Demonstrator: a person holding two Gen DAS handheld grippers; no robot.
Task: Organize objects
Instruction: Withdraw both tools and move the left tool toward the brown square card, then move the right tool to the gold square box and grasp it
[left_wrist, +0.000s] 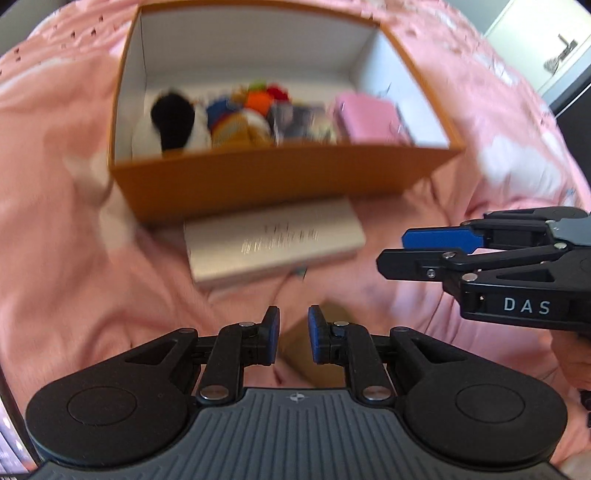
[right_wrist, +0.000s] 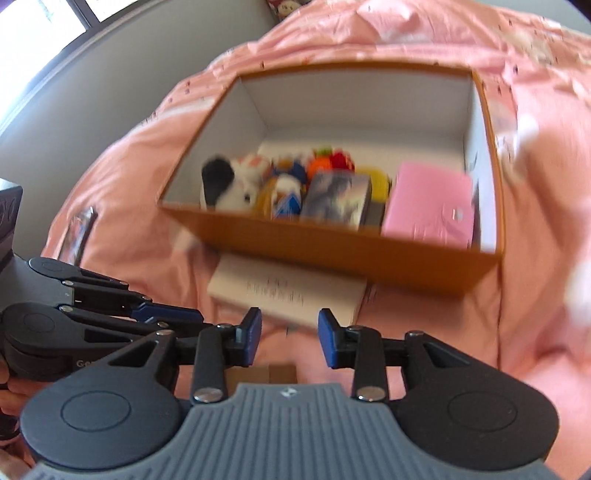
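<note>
One orange box (right_wrist: 332, 254), two grippers

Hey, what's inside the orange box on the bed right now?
Inside the orange box: a black-and-white plush, colourful toys, a picture-printed box and a pink case. Whatever lies under them is hidden.

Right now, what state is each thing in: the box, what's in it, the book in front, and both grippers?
Orange box: open, no lid on, upright on the pink bedding.
Plush toy: inside the box, at its left end.
Pink case: inside the box, at its right end, closed.
White book: closed, flat on the bedding outside the box.
Left gripper: narrow gap, holding nothing.
Right gripper: open, holding nothing.
</note>
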